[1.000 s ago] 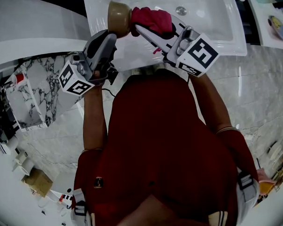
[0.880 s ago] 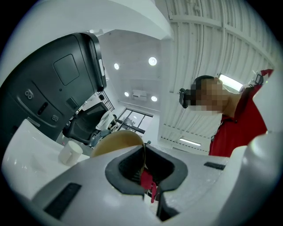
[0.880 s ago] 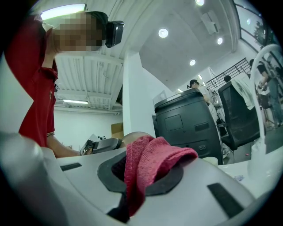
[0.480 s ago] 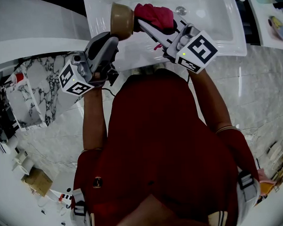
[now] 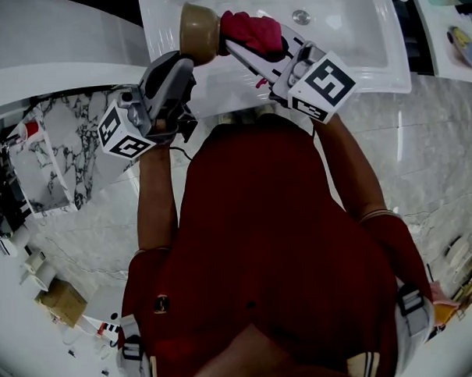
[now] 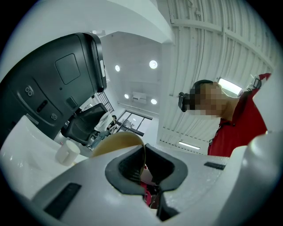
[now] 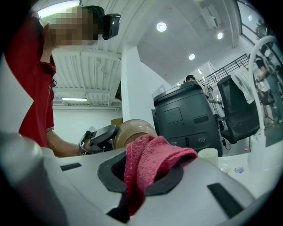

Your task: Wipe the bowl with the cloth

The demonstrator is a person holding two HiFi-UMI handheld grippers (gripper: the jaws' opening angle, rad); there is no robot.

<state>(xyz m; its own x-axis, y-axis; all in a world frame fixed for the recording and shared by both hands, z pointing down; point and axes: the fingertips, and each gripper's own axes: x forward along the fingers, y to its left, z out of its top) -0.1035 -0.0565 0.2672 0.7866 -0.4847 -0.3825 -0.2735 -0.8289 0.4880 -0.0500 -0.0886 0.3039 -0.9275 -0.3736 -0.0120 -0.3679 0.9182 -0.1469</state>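
Left hand-held gripper clamps bowl rim; right hand-held gripper pinches red cloth against bowl. Wiping under way, likely unfinished.

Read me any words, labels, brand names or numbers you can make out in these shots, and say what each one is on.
No text can be read in any view.
Left gripper and right gripper: their cubes show only black-and-white square markers, no letters.
Black machine: small marks on its panel, too small to read.
Bowl and cloth: no print visible.
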